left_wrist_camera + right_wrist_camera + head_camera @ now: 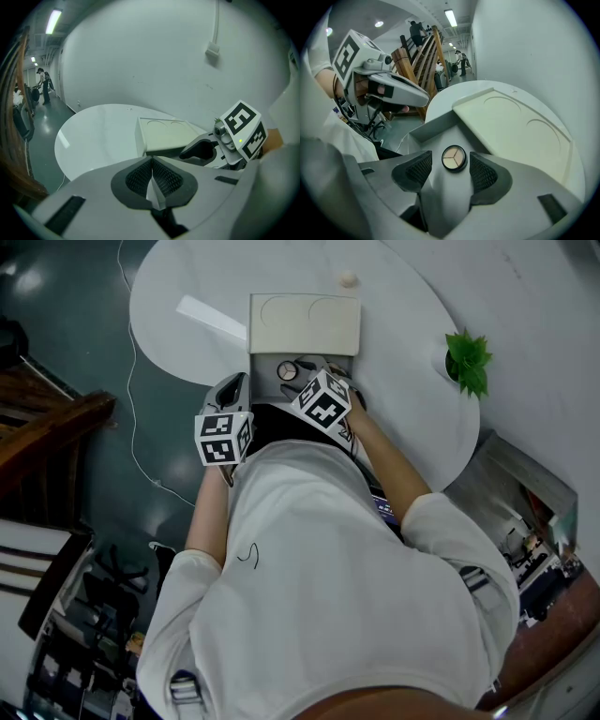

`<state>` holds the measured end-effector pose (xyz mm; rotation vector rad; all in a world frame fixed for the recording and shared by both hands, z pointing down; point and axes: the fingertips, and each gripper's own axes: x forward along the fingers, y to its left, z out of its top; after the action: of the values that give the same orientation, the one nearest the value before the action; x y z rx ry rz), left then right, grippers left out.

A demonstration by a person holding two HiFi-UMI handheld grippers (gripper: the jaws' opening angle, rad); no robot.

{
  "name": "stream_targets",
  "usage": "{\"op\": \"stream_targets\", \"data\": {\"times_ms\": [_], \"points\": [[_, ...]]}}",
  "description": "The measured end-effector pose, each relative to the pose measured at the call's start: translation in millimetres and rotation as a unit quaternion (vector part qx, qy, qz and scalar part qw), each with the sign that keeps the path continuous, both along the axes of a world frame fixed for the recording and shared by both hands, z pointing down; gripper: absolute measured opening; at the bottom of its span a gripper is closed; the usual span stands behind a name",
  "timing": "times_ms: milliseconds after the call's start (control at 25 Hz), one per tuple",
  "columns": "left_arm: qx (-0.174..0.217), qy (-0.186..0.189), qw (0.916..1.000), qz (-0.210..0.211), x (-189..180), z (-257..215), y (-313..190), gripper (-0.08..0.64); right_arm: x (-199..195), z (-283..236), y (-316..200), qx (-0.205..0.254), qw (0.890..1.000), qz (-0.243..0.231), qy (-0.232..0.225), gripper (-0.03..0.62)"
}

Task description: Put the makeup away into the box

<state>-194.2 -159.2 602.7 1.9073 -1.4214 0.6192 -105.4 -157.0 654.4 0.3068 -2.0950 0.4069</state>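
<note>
A cream box [281, 360] stands on the round white table [403, 352] with its lid [305, 324] folded back. A small round compact [454, 158], its pans in three tan wedges, lies on the box floor [436, 136]; it also shows as the compact [287, 370] in the head view. My right gripper [451, 169] hangs over it, jaws wide open, and neither pad touches the compact. My left gripper [152, 176] hovers at the table's near edge, left of the box, shut with nothing in it. From there I see the lid [168, 136] and the right gripper [202, 149].
A small green plant [469, 360] sits at the table's right edge. A small round white knob [348, 278] and a white strip [211, 317] lie beyond and left of the box. A thin cable [131, 381] trails on the dark floor; wooden furniture [47, 418] stands at left.
</note>
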Motion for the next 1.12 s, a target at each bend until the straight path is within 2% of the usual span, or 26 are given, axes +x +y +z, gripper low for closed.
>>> {"op": "stream_targets", "data": {"times_ms": [160,240,320,480,680,800,960,1120], "points": [[0.009,0.000,0.9998,0.015,14,-7,-2,0.020,12,-21,-4,0.026,0.999,0.027,-0.018,0.208],[0.013,0.003,0.9996,0.026,27,-11,-2,0.020,25,-31,-5,0.039,0.997,0.054,-0.027,0.117],[0.017,0.007,0.9991,0.038,44,-15,0,0.020,43,-42,-4,0.048,0.995,0.083,-0.037,-0.002],[0.021,0.017,0.9976,0.063,80,-19,10,0.020,83,-58,6,0.063,0.987,0.136,-0.056,-0.003],[0.017,0.020,0.9957,0.089,131,-17,35,0.020,142,-66,28,0.081,0.967,0.230,-0.077,-0.003],[0.015,0.022,0.9950,0.097,155,-17,52,0.020,168,-68,44,0.091,0.957,0.263,-0.086,-0.003],[0.013,0.021,0.9923,0.122,170,-19,73,0.020,192,-75,60,0.099,0.942,0.308,-0.085,-0.003],[0.022,0.021,0.9861,0.163,169,-24,77,0.020,204,-86,58,0.121,0.917,0.368,-0.095,-0.003]]}}
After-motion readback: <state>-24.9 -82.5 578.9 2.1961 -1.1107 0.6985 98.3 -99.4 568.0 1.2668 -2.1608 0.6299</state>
